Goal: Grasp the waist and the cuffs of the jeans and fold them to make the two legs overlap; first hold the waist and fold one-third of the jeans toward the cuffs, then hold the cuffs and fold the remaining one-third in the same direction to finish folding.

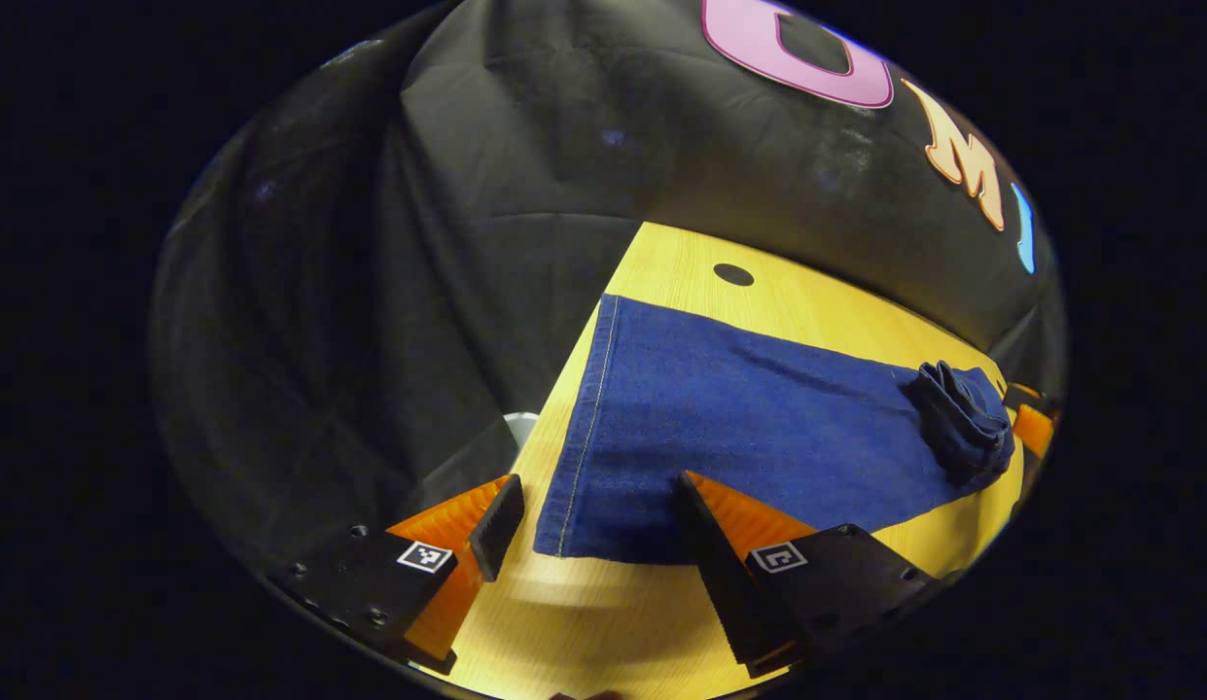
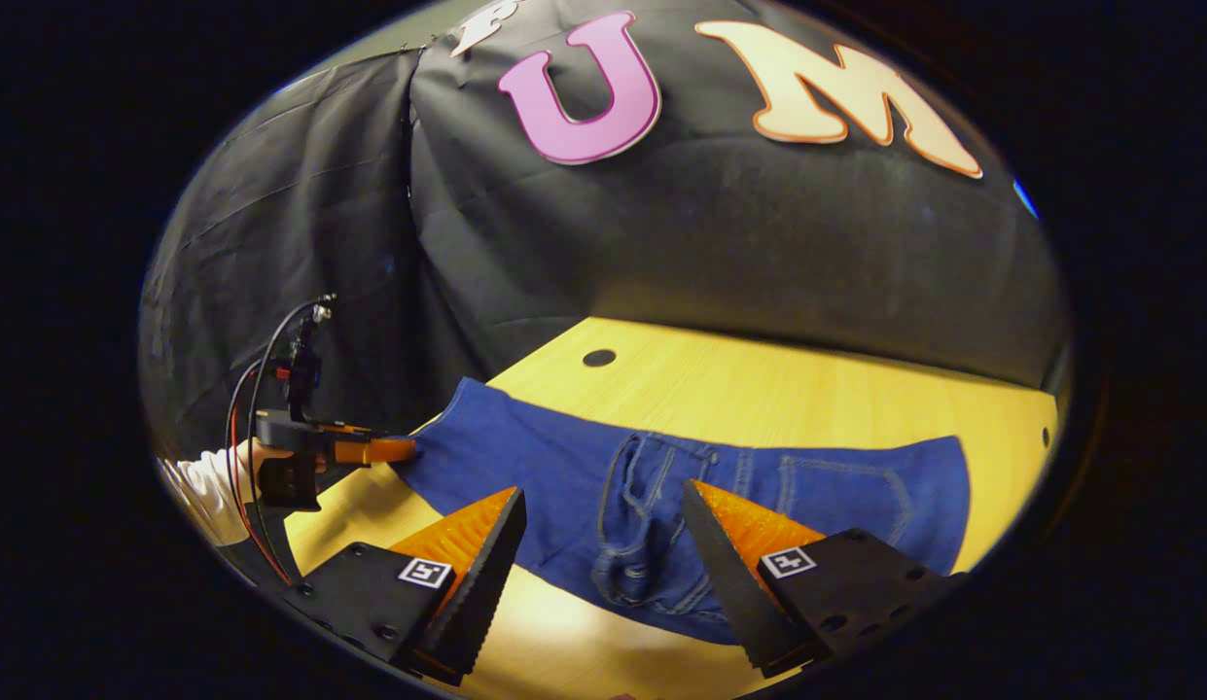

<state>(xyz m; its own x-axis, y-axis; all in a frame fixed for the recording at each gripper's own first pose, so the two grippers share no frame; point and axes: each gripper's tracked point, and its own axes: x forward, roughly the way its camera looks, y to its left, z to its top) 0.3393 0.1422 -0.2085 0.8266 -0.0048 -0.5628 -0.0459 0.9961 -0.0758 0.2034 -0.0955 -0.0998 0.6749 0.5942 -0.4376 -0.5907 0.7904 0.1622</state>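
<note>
Dark blue jeans (image 1: 759, 428) lie flat along the yellow wooden table (image 1: 584, 622), with the stitched cuff hem (image 1: 585, 428) nearest in the left gripper view. My left gripper (image 1: 595, 491) is open at that cuff. One finger lies over the cloth and the other stands beside the hem. At the far end the denim is bunched (image 1: 963, 418) beside my right gripper (image 1: 1033, 423). In the right gripper view my right gripper (image 2: 603, 496) is open above the jeans (image 2: 759, 486), over the crotch seams (image 2: 642, 544). The left gripper (image 2: 370, 450) touches the cuff end, held by a hand (image 2: 248, 457).
A round hole (image 1: 732, 275) sits in the tabletop beyond the jeans, seen too in the right gripper view as the hole (image 2: 599, 358). The table's edge (image 1: 554, 408) runs close beside the cuff, with a pale object (image 1: 520, 425) below it. The black cloth wall (image 2: 720, 233) stands behind the table.
</note>
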